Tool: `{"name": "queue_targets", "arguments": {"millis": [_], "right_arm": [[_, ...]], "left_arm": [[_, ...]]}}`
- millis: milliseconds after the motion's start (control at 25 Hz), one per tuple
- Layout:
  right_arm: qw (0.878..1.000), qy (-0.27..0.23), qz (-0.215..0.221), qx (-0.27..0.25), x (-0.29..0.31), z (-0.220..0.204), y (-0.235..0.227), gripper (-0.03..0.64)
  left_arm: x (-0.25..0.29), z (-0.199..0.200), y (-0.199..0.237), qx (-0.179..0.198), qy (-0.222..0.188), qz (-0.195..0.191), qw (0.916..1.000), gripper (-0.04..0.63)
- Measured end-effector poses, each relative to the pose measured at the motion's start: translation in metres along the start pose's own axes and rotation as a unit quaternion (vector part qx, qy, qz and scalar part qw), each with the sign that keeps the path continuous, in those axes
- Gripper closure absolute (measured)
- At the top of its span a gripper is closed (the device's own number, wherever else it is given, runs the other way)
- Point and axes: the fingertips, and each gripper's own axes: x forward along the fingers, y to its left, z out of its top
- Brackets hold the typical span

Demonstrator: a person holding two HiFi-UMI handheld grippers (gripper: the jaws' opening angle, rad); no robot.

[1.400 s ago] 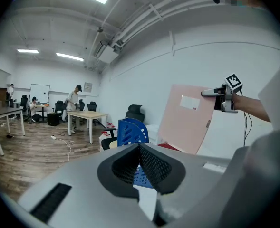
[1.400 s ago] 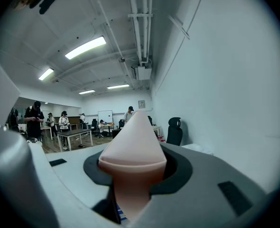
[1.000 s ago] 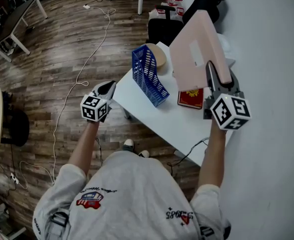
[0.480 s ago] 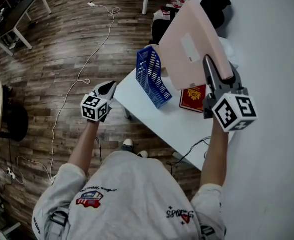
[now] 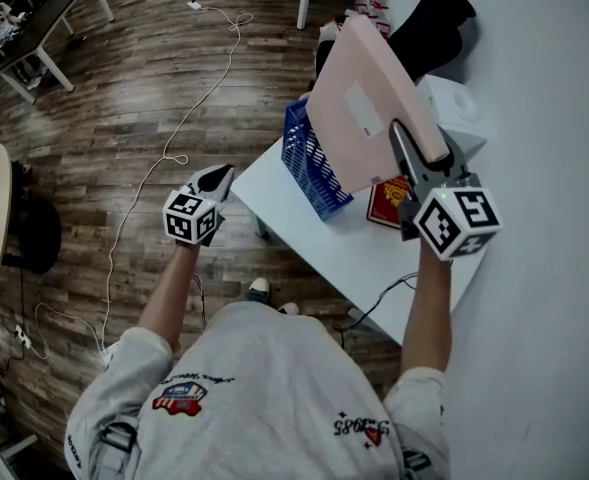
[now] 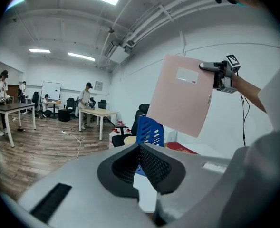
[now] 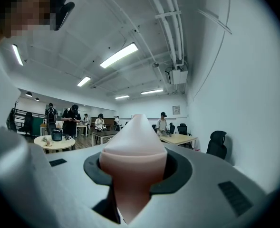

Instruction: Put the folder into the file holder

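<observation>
In the right tongs [image 5: 404, 138], pink folder [image 5: 359, 118] pinched tight, near the blue file holder [image 5: 314, 163]; left tongs [image 5: 217, 174] pressed together.

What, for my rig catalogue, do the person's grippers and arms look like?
The left gripper and right gripper are grey-bodied with black textured jaw pads; each carries a white cube with black square markers. The person wears a light grey short-sleeved T-shirt with small chest prints.

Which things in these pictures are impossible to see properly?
- Head view: the folder covers part of the file holder, so its slots are hidden.
- Head view: the red book is half covered and its print is too small.
- Right gripper view: the file holder does not show.
</observation>
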Motion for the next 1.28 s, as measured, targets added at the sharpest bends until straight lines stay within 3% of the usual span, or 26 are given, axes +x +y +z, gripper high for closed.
{"name": "queue_targets", "arguments": {"millis": [480,1280], "right_arm": [[0.998,0.02,0.052,-0.008,0.035,-0.068,0.003,0.453],[0.998,0.022,0.054,0.023,0.059,-0.185,-0.008,0.446]], "left_arm": [[-0.005,-0.011,0.013,-0.01,0.01,0.015,0.9998,0.588],[-0.007,-0.032,0.026,-0.02,0.027,0.03,0.999,0.589]]}}
